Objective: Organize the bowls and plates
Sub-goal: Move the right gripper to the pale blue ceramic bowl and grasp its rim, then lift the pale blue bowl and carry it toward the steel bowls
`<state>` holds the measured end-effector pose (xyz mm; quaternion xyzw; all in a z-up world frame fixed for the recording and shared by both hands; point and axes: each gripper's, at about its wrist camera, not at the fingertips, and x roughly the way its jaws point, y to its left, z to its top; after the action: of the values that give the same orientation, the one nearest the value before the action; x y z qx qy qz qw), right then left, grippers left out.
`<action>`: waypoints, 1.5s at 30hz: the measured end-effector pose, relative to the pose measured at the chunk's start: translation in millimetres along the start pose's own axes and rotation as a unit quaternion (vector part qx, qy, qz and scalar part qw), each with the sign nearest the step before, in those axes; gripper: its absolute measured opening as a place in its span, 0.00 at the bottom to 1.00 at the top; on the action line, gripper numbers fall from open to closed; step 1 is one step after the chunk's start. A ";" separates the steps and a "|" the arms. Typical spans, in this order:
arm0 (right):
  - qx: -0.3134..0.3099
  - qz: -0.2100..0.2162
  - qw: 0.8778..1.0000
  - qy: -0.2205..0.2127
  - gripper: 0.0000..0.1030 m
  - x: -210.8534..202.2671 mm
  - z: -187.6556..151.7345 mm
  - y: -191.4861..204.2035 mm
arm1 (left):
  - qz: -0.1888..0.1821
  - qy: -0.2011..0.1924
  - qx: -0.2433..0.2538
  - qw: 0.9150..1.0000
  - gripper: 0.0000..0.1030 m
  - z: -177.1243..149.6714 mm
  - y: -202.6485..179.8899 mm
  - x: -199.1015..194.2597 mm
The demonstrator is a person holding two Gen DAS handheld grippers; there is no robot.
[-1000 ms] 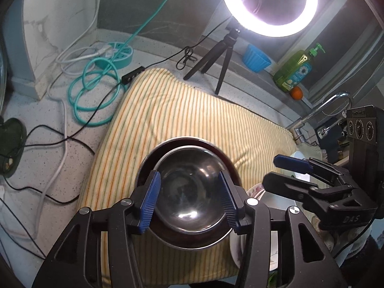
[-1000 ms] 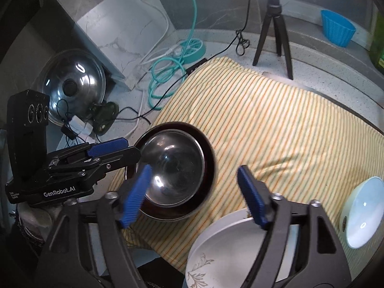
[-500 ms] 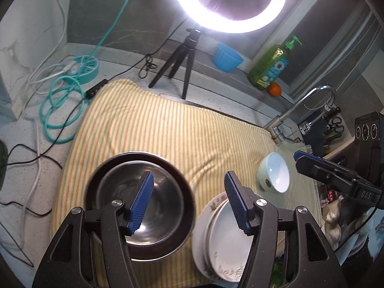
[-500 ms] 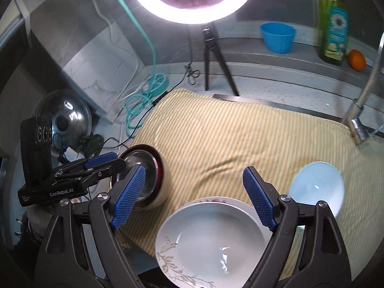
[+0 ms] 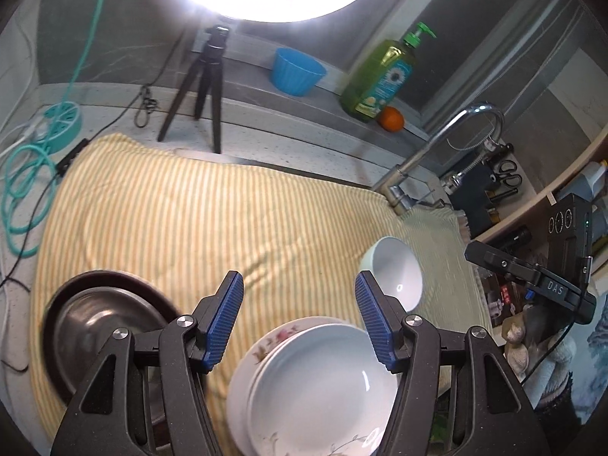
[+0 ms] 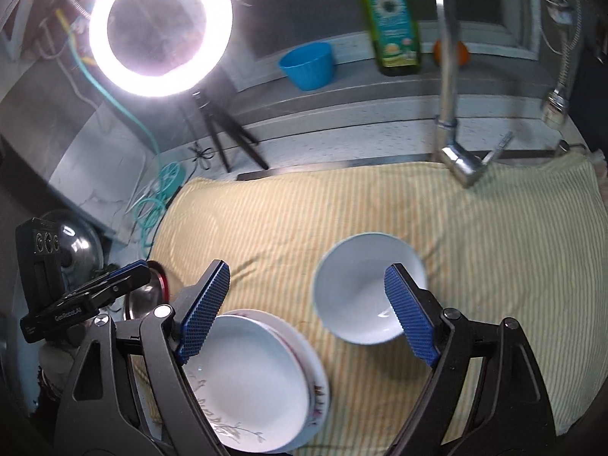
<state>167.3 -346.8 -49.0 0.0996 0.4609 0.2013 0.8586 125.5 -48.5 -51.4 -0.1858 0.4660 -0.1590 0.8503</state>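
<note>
On striped cloth (image 5: 182, 212) | steel bowl (image 5: 95, 326) in dark bowl (image 5: 51, 306) (nested) | both fingers released, empty

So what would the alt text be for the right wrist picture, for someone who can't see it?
The right gripper, its blue-padded jaws open and empty, hangs over a yellow striped towel, with a white bowl just ahead. Two stacked white plates lie at lower left. Behind stand a glowing ring light, a tap and a blue cup.
</note>
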 end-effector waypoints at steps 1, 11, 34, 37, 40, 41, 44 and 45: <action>0.005 -0.004 1.000 -0.001 0.83 -1.0 -0.9 -6.0 | -0.005 0.003 0.003 1.000 0.59 1.4 -4.3 4.5; 0.044 -0.029 0.999 0.012 0.83 7.2 -11.6 -65.1 | -0.039 0.047 0.031 0.998 0.59 7.8 -46.2 60.6; 0.079 0.013 0.994 0.075 0.46 58.9 -32.7 -101.0 | -0.048 0.130 0.034 0.990 0.22 0.1 -68.7 138.9; 0.081 0.015 0.993 0.082 0.41 64.0 -34.5 -102.4 | -0.048 0.134 0.033 0.989 0.20 -1.0 -69.8 142.9; 0.082 0.019 0.992 0.089 0.30 68.0 -35.8 -102.3 | -0.049 0.137 0.035 0.989 0.17 -1.6 -70.3 145.4; 0.082 0.019 0.992 0.091 0.26 69.0 -36.2 -102.3 | -0.049 0.138 0.036 0.989 0.15 -1.7 -70.6 146.4; 0.082 0.020 0.992 0.093 0.16 71.1 -35.6 -101.1 | -0.050 0.140 0.038 0.988 0.14 -1.9 -71.5 147.9; 0.081 0.020 0.992 0.093 0.16 70.7 -35.3 -101.0 | -0.050 0.140 0.039 0.988 0.14 -1.8 -71.6 147.8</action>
<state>198.6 -407.2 -157.8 0.1590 0.5514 0.1893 0.7968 193.1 -177.4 -127.4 -0.1517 0.5637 -0.2440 0.7744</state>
